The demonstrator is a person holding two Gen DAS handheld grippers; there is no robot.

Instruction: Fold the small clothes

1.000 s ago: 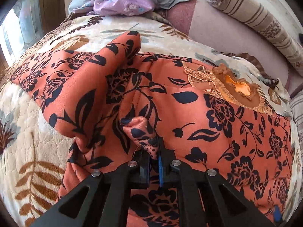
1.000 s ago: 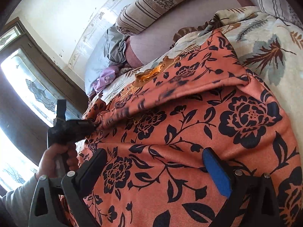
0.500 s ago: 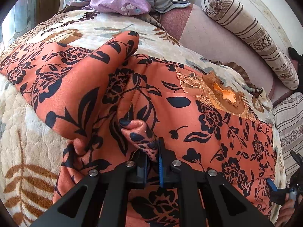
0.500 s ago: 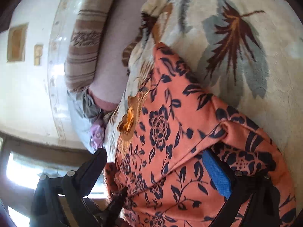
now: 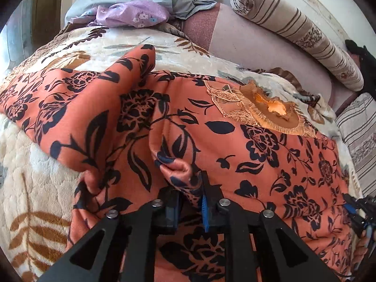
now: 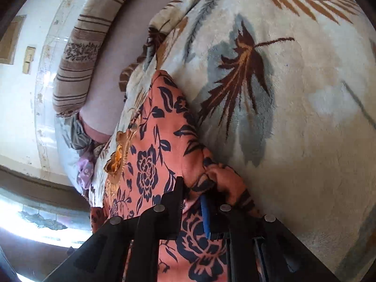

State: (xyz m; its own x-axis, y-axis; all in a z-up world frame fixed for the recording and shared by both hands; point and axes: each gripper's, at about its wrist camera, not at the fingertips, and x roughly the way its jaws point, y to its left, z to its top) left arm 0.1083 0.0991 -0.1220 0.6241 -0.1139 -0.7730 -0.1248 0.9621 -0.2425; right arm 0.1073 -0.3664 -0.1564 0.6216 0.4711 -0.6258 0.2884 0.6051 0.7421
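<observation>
Orange floral cloth, a small top (image 5: 235, 141), lies spread on the bed's leaf-print blanket (image 5: 30, 183), frilled collar (image 5: 265, 112) toward the far side. Your left hand-held gripper (image 5: 188, 202) is pinched on a bunched fold near its middle; your right hand-held gripper (image 6: 191, 202) is clamped on the right edge. Lift both together and keep the cloth taut (slack will crumple the fold). The blanket to the right offers bare room; the striped bolster (image 5: 298, 30) and the heap of clothes (image 5: 141, 11) crowd the far side.
</observation>
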